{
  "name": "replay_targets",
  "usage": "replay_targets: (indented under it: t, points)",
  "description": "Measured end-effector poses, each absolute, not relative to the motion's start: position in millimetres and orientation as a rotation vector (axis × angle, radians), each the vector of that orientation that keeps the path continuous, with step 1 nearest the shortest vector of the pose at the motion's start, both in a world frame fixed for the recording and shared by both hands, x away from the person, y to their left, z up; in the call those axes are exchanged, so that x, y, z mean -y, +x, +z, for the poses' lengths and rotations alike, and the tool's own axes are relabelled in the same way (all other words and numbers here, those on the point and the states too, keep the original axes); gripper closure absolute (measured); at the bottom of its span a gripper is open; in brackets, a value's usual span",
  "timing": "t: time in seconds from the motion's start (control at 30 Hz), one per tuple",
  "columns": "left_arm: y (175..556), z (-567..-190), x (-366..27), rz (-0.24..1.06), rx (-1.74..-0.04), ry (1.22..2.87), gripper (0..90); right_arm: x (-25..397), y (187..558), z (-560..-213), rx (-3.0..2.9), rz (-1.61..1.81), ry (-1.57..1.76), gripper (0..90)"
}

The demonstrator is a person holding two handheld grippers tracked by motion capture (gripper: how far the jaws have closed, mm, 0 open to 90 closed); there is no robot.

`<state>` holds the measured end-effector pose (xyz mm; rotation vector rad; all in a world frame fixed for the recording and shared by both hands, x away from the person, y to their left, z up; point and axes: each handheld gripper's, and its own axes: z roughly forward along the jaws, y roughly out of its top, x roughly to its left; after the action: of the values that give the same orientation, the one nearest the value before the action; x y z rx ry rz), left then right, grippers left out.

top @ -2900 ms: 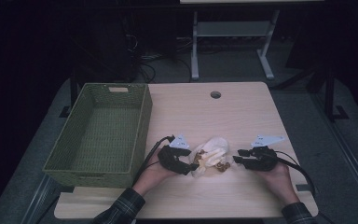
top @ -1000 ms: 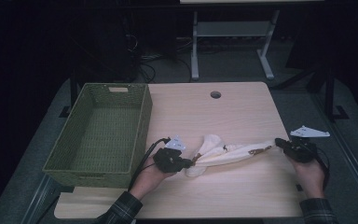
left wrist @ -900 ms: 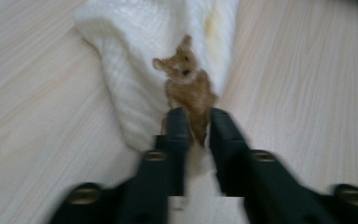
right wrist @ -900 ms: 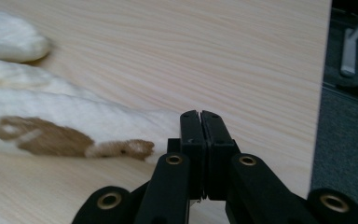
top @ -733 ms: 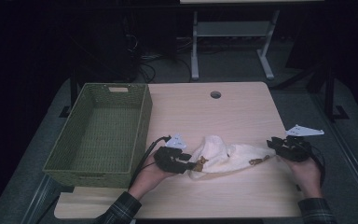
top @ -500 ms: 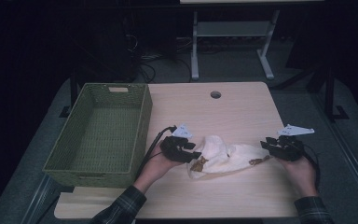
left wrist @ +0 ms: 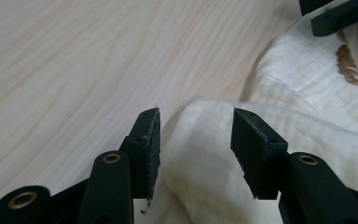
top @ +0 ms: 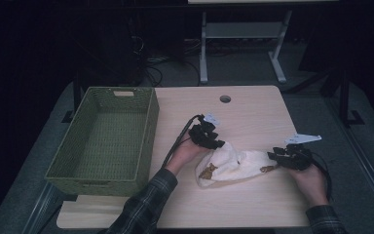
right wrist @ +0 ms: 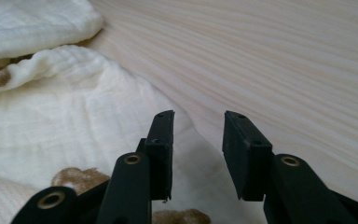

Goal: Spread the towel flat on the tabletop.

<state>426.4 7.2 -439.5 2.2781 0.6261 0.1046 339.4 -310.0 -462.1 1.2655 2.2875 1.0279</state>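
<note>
Left gripper [left wrist: 196, 154] with jaws standing well apart, a raised fold of the cream cloth [left wrist: 298, 121] rising between the pads but not pinched; no hold on anything. Right gripper [right wrist: 198, 154] likewise parted, a little narrower, poised over the cloth's [right wrist: 65, 126] edge where fabric meets bare wood, nothing clamped. Seen from above, left gripper [top: 205, 134] at the cloth's [top: 233, 163] upper left end, right gripper [top: 288, 158] at its right end, the cloth lying bunched and rumpled between them on the table [top: 253, 109], brown bear prints [top: 207, 171] showing near its front. Green basket [top: 104, 139] standing empty at the table's left, well apart from the cloth. Step in hand, most likely: taking fresh grips on two ends of the cloth for spreading or folding. Next move: closing each pair of jaws on a single layer at an edge or corner, not on the bunched middle.
</note>
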Motion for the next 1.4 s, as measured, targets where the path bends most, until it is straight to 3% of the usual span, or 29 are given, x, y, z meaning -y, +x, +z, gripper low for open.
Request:
replay_targets:
  t: [0.13, 0.2, 0.27, 0.37, 0.77, 1.13, 1.17, 1.3, 1.4]
  points:
    - [433, -450, 7, 0.106, -0.606, 2.335, 51.0, 307, 343, -466, -2.312, 1.013, 1.275, 60.0]
    - [431, -454, 12, 0.115, -0.604, 2.348, 65.0, 306, 344, -470, -2.325, 0.996, 1.278, 65.4]
    - [430, -454, 11, 0.1, -0.595, 2.365, 82.3, 305, 343, -471, -2.323, 0.979, 1.273, 76.2]
    - [429, -449, 6, 0.103, -0.593, 2.364, 87.8, 305, 342, -470, -2.327, 0.977, 1.267, 88.3]
    - [382, -414, -54, 0.237, -0.677, 2.247, 88.1, 314, 339, -463, -2.261, 0.957, 1.27, 90.0]
    - [323, -427, -85, 0.164, -0.71, 2.345, 87.4, 324, 334, -460, -2.207, 0.931, 1.312, 90.0]
    - [322, -429, -85, 0.141, -0.704, 2.366, 85.8, 324, 334, -460, -2.211, 0.931, 1.313, 90.0]
    - [326, -424, -83, 0.193, -0.701, 2.327, 64.5, 323, 334, -461, -2.22, 0.937, 1.305, 89.5]
    - [338, -414, -76, 0.237, -0.693, 2.301, 61.0, 323, 334, -461, -2.218, 0.947, 1.302, 87.2]
